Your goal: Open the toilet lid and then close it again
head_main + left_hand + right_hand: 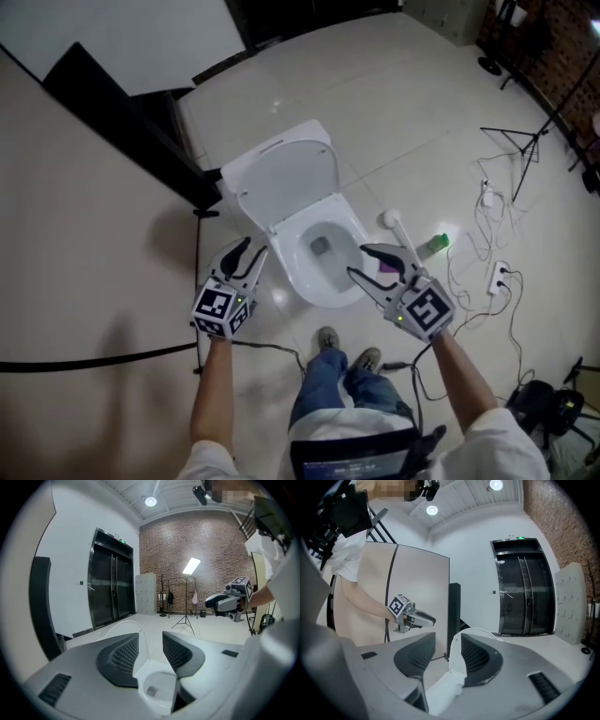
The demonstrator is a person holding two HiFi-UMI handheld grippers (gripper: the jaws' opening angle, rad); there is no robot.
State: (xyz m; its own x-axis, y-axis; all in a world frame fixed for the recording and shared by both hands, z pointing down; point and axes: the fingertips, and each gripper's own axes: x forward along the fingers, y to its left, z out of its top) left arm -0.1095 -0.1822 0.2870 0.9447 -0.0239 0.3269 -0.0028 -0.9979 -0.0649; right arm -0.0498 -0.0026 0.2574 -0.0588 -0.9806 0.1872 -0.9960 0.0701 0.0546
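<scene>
Toilet lid (286, 178) upright at frame centre, leaning back; bowl (300, 267) exposed, so opening half looks done. Left claw (251, 248) and right claw (357, 260) flank bowl, each partly open and gripping nothing, likely poised to reach lid for closing.

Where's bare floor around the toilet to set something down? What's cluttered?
Free: open tile beyond the raised toilet lid, between it and the folding stand. Crowded: right of the bowl, with toilet brush, green bottle, cables and power strip. The person's shoes fill the front; a black cable lies beside them.
</scene>
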